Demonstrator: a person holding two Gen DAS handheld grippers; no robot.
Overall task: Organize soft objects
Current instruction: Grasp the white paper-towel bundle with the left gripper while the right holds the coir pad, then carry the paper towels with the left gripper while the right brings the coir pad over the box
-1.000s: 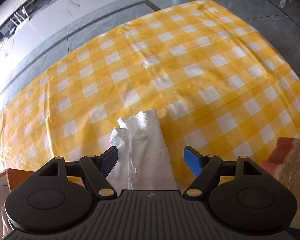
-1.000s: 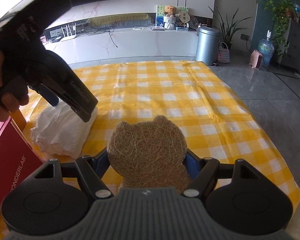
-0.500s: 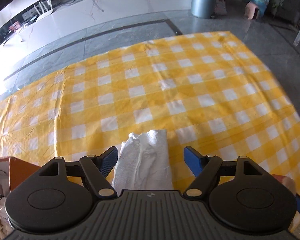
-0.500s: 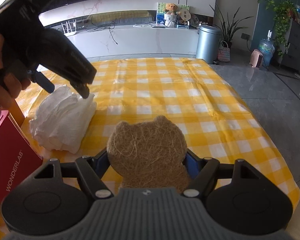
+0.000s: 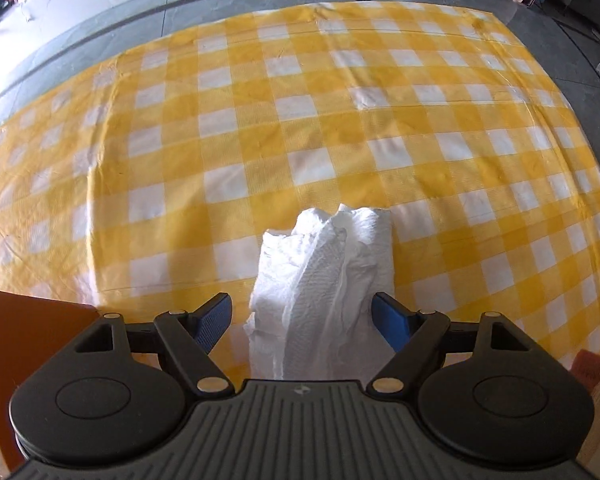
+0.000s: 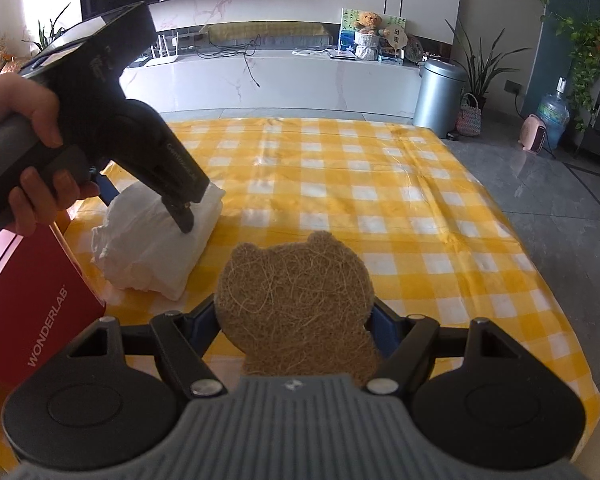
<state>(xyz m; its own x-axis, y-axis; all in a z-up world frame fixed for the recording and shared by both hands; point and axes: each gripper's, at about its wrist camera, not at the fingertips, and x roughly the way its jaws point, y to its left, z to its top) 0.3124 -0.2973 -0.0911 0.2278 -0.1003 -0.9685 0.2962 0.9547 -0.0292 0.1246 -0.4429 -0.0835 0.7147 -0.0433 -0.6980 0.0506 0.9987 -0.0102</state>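
A folded white cloth [image 5: 324,280] lies on the yellow checked tablecloth [image 5: 300,120]. My left gripper [image 5: 302,320] is open, its blue fingers on either side of the cloth's near end. The cloth also shows in the right wrist view [image 6: 156,248] with the left gripper [image 6: 146,196] lowered over it. My right gripper [image 6: 296,326] is shut on a brown bear-shaped fibre pad [image 6: 296,300], held above the table's near edge.
A red WONDERLAB box [image 6: 32,320] stands at the left, beside the cloth; its orange edge shows in the left wrist view [image 5: 28,340]. Past the table lie grey floor, a metal bin [image 6: 440,96] and a white counter [image 6: 280,76].
My left gripper has come down and forward over the white cloth, so its open fingers now straddle it. The right gripper with the bear pad has hardly moved.
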